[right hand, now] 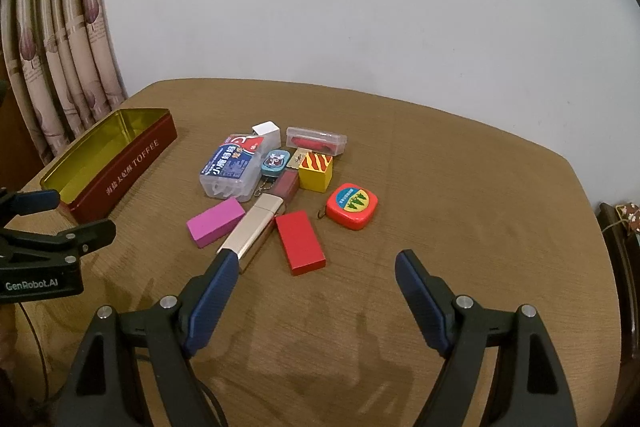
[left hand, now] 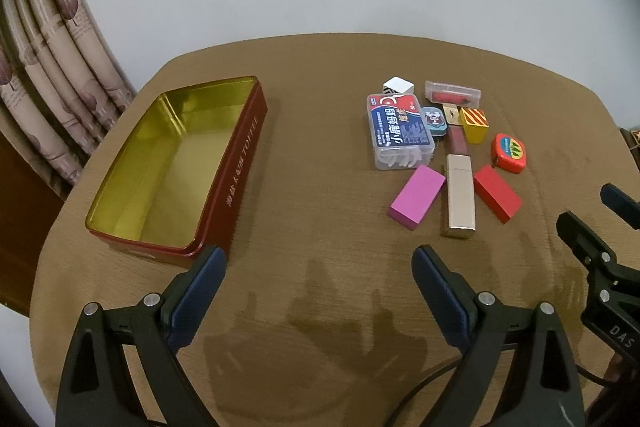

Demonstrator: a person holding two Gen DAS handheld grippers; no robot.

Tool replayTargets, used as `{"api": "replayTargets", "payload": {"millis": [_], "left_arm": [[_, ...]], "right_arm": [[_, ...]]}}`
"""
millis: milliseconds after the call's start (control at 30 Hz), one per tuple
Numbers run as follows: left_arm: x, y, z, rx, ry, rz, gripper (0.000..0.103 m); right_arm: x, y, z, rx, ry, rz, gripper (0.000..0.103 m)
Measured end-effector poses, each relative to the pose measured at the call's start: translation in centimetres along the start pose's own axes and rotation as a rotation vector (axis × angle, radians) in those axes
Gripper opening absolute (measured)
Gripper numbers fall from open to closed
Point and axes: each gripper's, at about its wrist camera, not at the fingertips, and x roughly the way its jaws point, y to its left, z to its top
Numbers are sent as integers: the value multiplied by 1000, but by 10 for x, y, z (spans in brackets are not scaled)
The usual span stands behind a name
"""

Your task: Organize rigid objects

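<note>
An open red toffee tin [left hand: 240, 163] with a gold inside stands empty at the table's left; it also shows in the right wrist view [right hand: 132, 163]. A cluster of small objects lies to its right: a pink block [right hand: 215, 222], a gold case [right hand: 254, 227], a red block [right hand: 300, 242], a red tape measure [right hand: 352, 205], a yellow cube [right hand: 316, 171], a clear floss box [right hand: 234, 169], a white cube [right hand: 266, 133] and a clear case [right hand: 316, 140]. My left gripper [left hand: 318, 263] is open and empty before the tin. My right gripper [right hand: 314, 269] is open and empty, just short of the red block.
The round brown table [right hand: 460, 227] has a wall behind it and curtains [right hand: 60, 47] at the left. A dark cabinet edge [right hand: 620, 247] stands at the right. A cable [left hand: 420, 387] trails near the front edge.
</note>
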Motion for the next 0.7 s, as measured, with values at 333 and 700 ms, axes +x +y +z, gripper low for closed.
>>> {"api": "replayTargets", "payload": {"millis": [333,700], "left_arm": [[7,1,0,22,9,-7,93],[23,5,5,41,25,-4,93]], "right_arm": [[1,1,-2,-6,7,-1,83],[33,2,-8,-32,63,-14,83]]}}
